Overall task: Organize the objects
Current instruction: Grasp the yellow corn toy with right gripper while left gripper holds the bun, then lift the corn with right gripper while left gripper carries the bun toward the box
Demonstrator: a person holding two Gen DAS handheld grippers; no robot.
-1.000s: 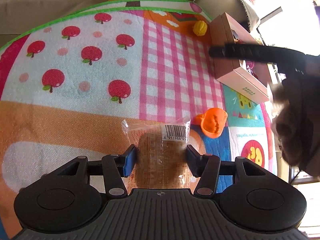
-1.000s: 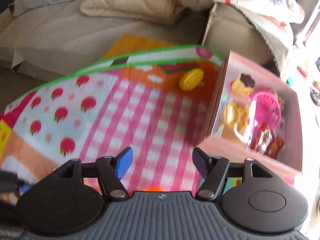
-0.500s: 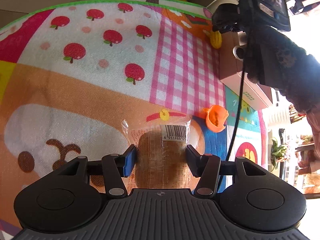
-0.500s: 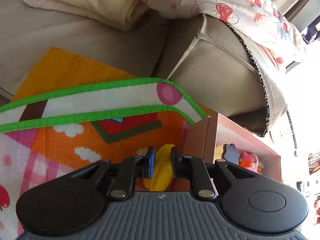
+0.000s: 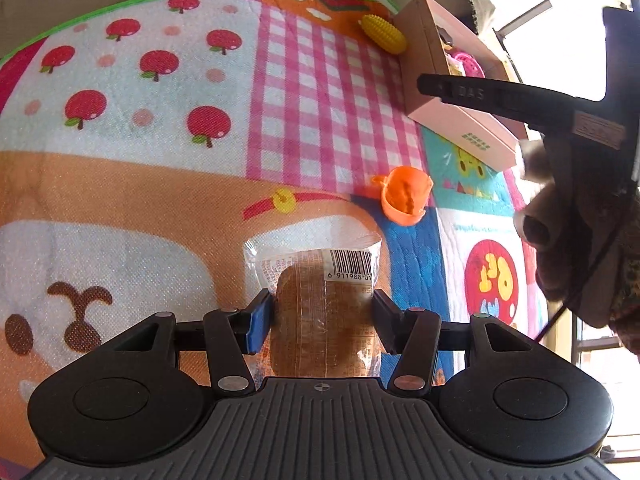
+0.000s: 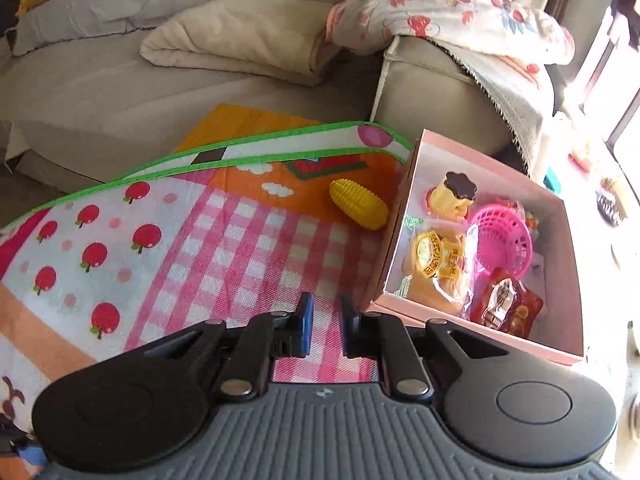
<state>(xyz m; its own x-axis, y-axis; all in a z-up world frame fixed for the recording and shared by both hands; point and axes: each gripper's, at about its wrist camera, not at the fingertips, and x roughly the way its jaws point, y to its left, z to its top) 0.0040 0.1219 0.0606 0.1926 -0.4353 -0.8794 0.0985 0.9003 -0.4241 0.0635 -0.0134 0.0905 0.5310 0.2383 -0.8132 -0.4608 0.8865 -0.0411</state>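
My left gripper (image 5: 322, 312) is shut on a wrapped bread bun (image 5: 320, 300) with a barcode, held above the play mat (image 5: 160, 168). An orange toy pumpkin (image 5: 405, 195) lies on the mat ahead and to the right. A yellow toy corn (image 6: 358, 210) lies beside the pink box (image 6: 560, 280); it also shows in the left wrist view (image 5: 383, 34), as does the pink box (image 5: 460, 120). My right gripper (image 6: 325, 320) is nearly shut and empty, hovering over the mat near the box's left wall, well short of the corn.
The box holds a pudding toy (image 6: 454, 196), a pink basket (image 6: 502, 242), a packaged bun (image 6: 436, 264) and a red snack pack (image 6: 506, 304). A grey sofa (image 6: 440, 96) with blankets stands behind the mat. The right gripper's body and hand (image 5: 580, 200) fill the left view's right side.
My right gripper had closed around the yellow corn, then drew back and up without it; the corn stays on the mat. My left gripper keeps holding the bun and shifted slightly.
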